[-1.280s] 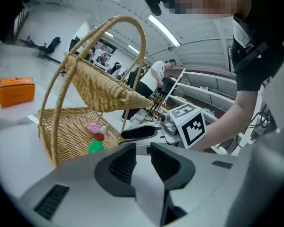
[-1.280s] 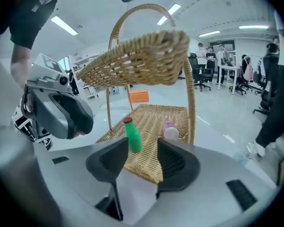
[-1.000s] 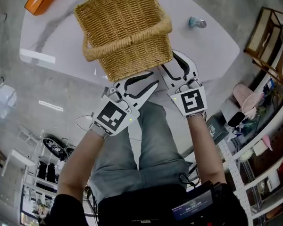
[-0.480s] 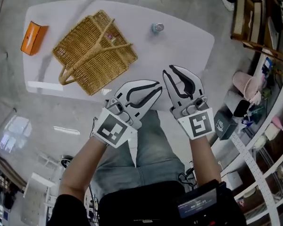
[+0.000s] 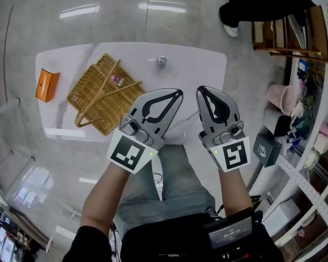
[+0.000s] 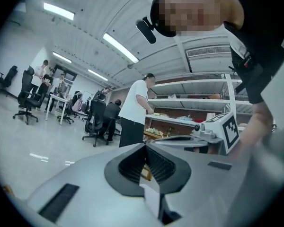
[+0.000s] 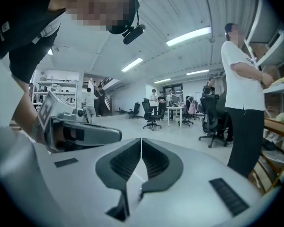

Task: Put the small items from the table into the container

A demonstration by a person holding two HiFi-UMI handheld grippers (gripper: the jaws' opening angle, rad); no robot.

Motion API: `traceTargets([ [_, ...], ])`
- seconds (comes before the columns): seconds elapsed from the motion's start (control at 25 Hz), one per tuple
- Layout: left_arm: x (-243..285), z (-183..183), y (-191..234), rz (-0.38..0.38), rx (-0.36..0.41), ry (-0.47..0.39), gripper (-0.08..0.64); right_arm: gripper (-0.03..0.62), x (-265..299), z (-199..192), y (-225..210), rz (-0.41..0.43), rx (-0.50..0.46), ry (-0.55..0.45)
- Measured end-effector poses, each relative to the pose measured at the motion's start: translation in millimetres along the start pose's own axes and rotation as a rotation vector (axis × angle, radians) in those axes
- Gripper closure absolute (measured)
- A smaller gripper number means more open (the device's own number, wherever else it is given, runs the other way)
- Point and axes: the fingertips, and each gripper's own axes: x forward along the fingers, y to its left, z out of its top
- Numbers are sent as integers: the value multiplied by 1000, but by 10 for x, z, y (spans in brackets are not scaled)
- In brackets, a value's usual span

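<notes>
Since earlier, left gripper (image 5: 177, 93) and right gripper (image 5: 200, 90) higher above the table (image 5: 199, 64), level, abreast, jaws together.

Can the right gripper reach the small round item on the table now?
Probably not yet: the right gripper is held high above the table, fingers shut. The small round item stands alone, so nothing blocks it.
</notes>
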Motion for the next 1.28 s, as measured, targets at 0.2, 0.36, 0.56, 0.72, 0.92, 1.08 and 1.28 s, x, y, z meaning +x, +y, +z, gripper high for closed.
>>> traceTargets([
  [0.2,108,287,199,46,24,-37,555,575,-11,185,-198,-40,-10,-34],
  [0.36,148,406,303,74,34,-56,555,575,-22,251,-244,-52,7,-57],
  [0.56,127,386,334,81,49,-39,557,575,4,231,-241,-66,29,-45],
  [0.72,85,395,351,74,-4,-79,555,575,-9,184,-267,-75,47,-28],
  [0.92,36,295,388,92,-20,-61,555,575,28,148,-276,-68,10,-38],
  [1.08,49,192,379,107,-41,-46,555,575,58,41,-258,-64,70,-7],
  [1.28,-30,54,460,114,-57,-21,555,574,242,-111,-189,-5,45,3],
])
